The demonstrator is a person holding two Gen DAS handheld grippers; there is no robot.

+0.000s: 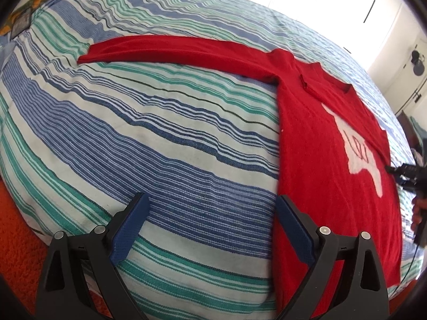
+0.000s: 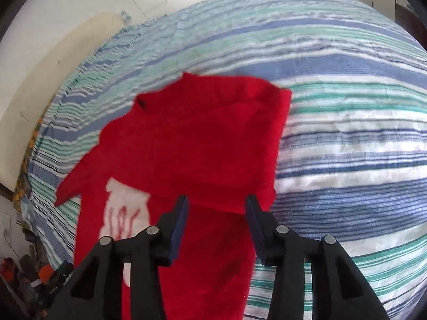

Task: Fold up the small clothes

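Red knit sweater (image 1: 320, 160): long-sleeved, white motif on the chest, flat on the bed, ahead and to the right of the left gripper (image 1: 210, 226).
Sleeve (image 1: 173, 53): stretched straight out, far ahead of the left claw.
Folded part (image 2: 213, 138): one side lies doubled over the body, its edge just ahead of the right gripper (image 2: 217, 213).
Left claw: spread wide, holding nothing; right finger over the sweater's edge.
Right claw: parted, nothing between the fingers, over the sweater.
Striped blue, green and white bedspread (image 1: 160, 138): under everything.
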